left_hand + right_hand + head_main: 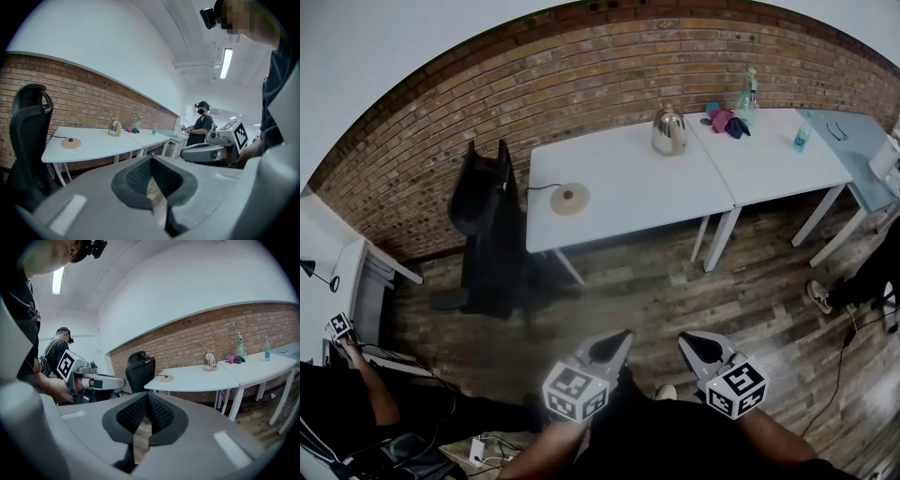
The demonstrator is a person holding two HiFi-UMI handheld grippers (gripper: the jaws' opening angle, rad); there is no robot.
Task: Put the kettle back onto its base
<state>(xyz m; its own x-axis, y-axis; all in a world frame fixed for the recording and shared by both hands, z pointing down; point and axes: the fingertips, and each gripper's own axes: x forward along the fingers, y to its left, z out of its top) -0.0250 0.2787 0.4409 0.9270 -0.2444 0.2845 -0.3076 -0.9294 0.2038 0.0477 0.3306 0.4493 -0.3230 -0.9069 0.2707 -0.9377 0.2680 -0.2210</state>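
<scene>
A shiny metal kettle (669,131) stands at the far right end of a white table (628,202), apart from its round tan base (570,199), which lies near the left end with a cord running off. The left gripper view shows the kettle (115,127) and base (71,143) far ahead; so does the right gripper view, kettle (209,362) and base (165,378). My left gripper (619,343) and right gripper (690,343) hang side by side over the wooden floor, well short of the table. Both are shut with nothing held, left gripper (151,159) and right gripper (146,397).
A black office chair (487,234) stands at the table's left end. A second white table (769,159) adjoins on the right with bottles (748,94) and a pink cloth (722,120). A brick wall runs behind. A person (201,126) stands off to the right; another sits at lower left.
</scene>
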